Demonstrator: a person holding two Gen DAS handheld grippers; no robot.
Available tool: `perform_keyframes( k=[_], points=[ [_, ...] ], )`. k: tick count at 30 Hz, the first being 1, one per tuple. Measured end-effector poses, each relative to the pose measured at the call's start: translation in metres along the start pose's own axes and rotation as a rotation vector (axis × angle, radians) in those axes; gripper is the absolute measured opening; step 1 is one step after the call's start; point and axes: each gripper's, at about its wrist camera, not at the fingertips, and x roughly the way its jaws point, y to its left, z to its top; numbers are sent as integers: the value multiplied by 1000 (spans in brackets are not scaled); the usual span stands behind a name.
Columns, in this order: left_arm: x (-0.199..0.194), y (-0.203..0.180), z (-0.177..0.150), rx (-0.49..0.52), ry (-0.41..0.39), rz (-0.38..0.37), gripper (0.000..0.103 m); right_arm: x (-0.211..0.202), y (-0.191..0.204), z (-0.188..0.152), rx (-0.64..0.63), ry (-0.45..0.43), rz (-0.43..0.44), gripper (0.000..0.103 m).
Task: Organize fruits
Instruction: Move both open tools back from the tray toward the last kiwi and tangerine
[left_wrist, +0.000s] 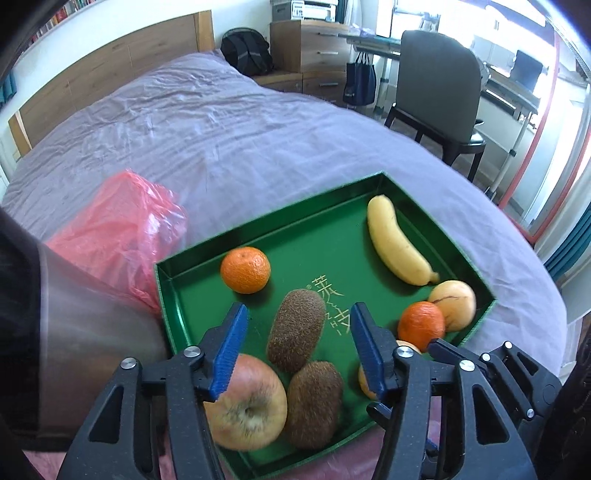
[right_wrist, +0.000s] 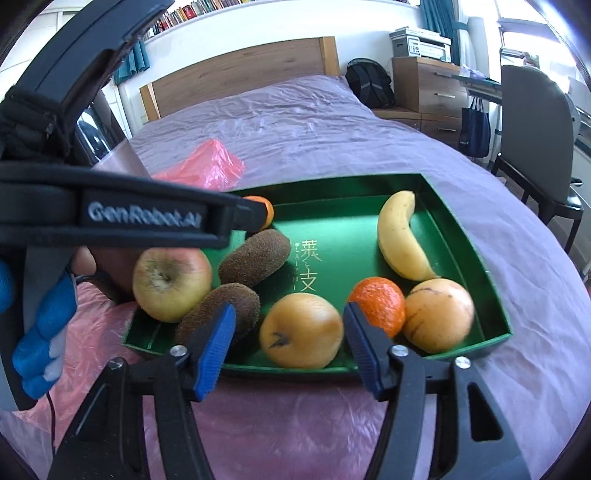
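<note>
Left wrist view: left hand-held gripper (left_wrist: 299, 343) released, blue fingers spread wide above the near half of a green tray (left_wrist: 454, 236) resting on a bed (left_wrist: 221, 129) with a lilac sheet. Between the fingers, a kiwi (left_wrist: 295, 329); just below it a second kiwi (left_wrist: 314, 404), touching an apple (left_wrist: 251, 413) at the near left corner. Toward the far left wall, an orange (left_wrist: 245, 270); along the right side, a banana (left_wrist: 397, 242); at the right corner, a second orange (left_wrist: 421, 325) touching a pale yellow fruit (left_wrist: 455, 304). Red plastic bag (left_wrist: 122, 229) crumpled on the sheet, left of the tray. Right wrist view: right hand-held gripper (right_wrist: 290, 341) released too, fingers wide apart, hovering at the near rim of the same tray (right_wrist: 480, 258) with a round yellow-orange fruit (right_wrist: 301, 325) between them. Beside it, an orange (right_wrist: 378, 304) and the pale yellow fruit (right_wrist: 438, 314) at the right; banana (right_wrist: 400, 236) beyond; two kiwis (right_wrist: 255, 256) (right_wrist: 221, 314) and the apple (right_wrist: 171, 282) at the left. Left hand-held gripper's black body (right_wrist: 122, 216) crossing the upper left, hiding most of the far orange (right_wrist: 266, 211). Red plastic bag (right_wrist: 210, 166) behind the tray.
</note>
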Motion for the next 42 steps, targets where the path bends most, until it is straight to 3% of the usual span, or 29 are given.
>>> perform_keyframes(
  k=[9,11,20,29,42],
  points=[
    [-66,-7,-25,28,-36,-72,58,-49,10,-14,29,-8,-9,103],
    [-84,-6,-37,33,-46,-72,62,-60,16,-20,35,-1,-2,103],
    [-142,26,-99,-23,-47,-73,63,-101,56,-34,19,-4,25,103],
    [-189,79,-172,-212,-88,28,63,-126,100,-49,-19,4,61,103],
    [-217,132,-263,-316,-47,217,63,-141,149,-71,-56,34,109,103]
  ],
)
